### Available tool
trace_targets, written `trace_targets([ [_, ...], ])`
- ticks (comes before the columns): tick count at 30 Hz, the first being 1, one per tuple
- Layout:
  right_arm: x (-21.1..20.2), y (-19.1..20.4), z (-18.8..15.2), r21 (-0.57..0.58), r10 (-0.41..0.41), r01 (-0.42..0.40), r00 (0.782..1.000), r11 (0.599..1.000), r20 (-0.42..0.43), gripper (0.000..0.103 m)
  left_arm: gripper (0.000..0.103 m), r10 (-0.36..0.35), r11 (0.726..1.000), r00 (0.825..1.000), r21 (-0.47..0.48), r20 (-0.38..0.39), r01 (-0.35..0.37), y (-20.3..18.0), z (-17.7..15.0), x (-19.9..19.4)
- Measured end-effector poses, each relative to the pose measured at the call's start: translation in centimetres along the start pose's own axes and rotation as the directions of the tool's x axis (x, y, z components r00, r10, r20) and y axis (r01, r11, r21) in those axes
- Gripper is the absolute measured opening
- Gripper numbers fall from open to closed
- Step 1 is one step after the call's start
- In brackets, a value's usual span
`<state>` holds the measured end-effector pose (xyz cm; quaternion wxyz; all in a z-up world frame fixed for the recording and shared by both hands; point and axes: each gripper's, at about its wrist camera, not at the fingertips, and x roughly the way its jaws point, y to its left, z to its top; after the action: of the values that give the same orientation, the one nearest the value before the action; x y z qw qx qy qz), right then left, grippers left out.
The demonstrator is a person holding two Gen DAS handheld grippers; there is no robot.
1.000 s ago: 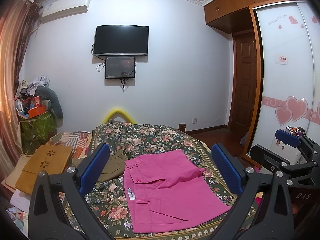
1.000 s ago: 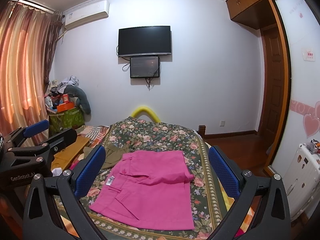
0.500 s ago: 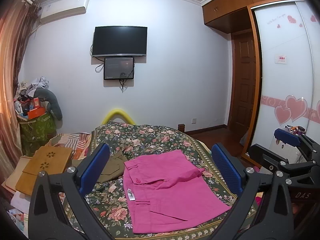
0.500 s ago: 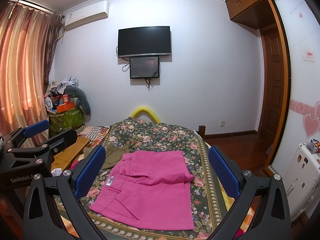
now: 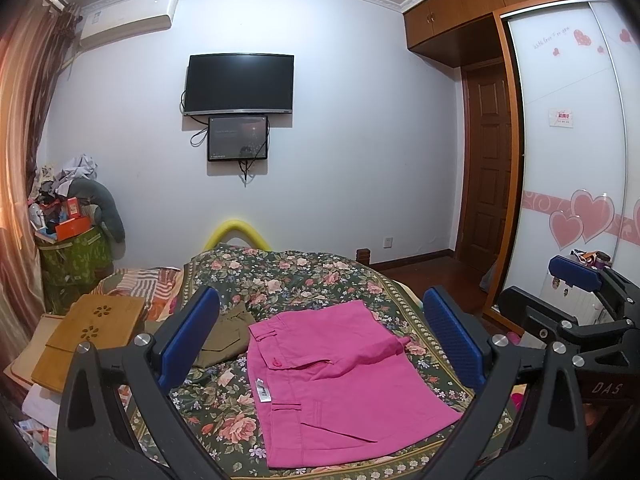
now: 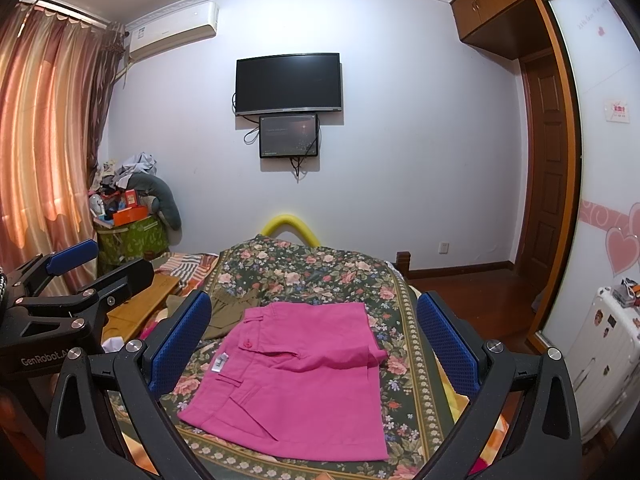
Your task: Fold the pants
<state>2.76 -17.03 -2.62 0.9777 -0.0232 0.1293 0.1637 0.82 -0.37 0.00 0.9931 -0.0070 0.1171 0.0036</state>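
The pink pants point(image 5: 340, 380) are lying folded into a compact rectangle on the floral bedspread point(image 5: 288, 276), ahead of and below both grippers, touching neither; seen from the left wrist, the left gripper point(image 5: 320, 336) is hanging above the bed with its jaws spread wide and holding nothing, and the pants are sitting in the gap between the two blue pads point(image 5: 188, 336), slightly closer to the right-hand pad, with the waistband and its white tag lying toward the left-hand pad; a loose flap of pink cloth is sticking up near the right-hand pad. Seen from the right wrist, the right gripper point(image 6: 314, 340) is likewise standing wide open and empty; the pink pants point(image 6: 296, 376) are filling most of the space between its blue pads point(image 6: 448, 348), the button and waistband lying nearer the left-hand pad; an olive garment point(image 6: 228, 316) is lying just beyond the left-hand pad, beside the pants. The right gripper point(image 5: 576, 320) is showing at the right edge of the left view, outside its right-hand pad; the left gripper point(image 6: 72, 296) is showing at the left edge of the right view, well apart from the pants.
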Motion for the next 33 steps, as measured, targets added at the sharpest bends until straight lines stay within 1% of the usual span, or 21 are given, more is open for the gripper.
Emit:
trace_targets([
  [10,0.0,-0.1,0.1,-0.003,-0.002,0.002,1.0,1.0,-0.002,0.102,0.103,-0.004,1.0,1.0,-0.005,-0.004,0.004,0.2,-0.3,0.1],
  [15,0.4,-0.2,0.0,-0.004,-0.006,0.006,1.0,1.0,-0.01,0.102,0.103,-0.008,1.0,1.0,-0.007,-0.022,0.008,0.5,-0.6,1.1],
  [18,1.3,-0.7,-0.3,-0.002,-0.017,0.017,0.999,1.0,-0.027,0.102,0.103,-0.014,1.0,0.998,-0.005,-0.053,0.014,0.9,-1.0,2.6],
  [23,4.4,-1.9,-1.8,0.005,-0.03,0.031,0.994,1.0,-0.109,0.102,0.103,-0.001,1.0,0.99,-0.016,-0.138,-0.001,2.0,-2.5,6.7],
  [27,6.7,-2.9,-3.2,0.022,-0.022,0.027,0.982,0.999,-0.187,0.102,0.103,-0.001,1.0,0.971,-0.013,-0.24,-0.002,2.8,-4.6,10.8],
  [28,7.2,-3.3,-3.7,0.026,-0.019,0.025,0.979,0.999,-0.204,0.102,0.103,0.004,1.0,0.96,-0.013,-0.281,-0.008,3.2,-5.6,12.5],
  [29,8.1,-3.7,-4.2,0.029,-0.02,0.028,0.973,0.999,-0.229,0.102,0.103,0.007,1.0,0.953,-0.015,-0.304,-0.012,3.4,-6.1,13.5],
  [30,8.6,-3.9,-4.6,0.028,-0.025,0.032,0.969,0.999,-0.245,0.102,0.103,0.012,1.0,0.938,-0.021,-0.345,-0.02,3.9,-7.0,15.1],
  [32,10.1,-4.5,-5.6,0.014,-0.036,0.042,0.957,0.999,-0.286,0.102,0.103,0.027,0.999,0.917,-0.016,-0.397,-0.037,4.5,-8.4,17.2],
  [33,10.7,-4.7,-6.2,0.006,-0.04,0.043,0.953,0.999,-0.301,0.102,0.103,0.047,0.999,0.906,-0.002,-0.422,-0.053,4.9,-9.1,18.5],
])
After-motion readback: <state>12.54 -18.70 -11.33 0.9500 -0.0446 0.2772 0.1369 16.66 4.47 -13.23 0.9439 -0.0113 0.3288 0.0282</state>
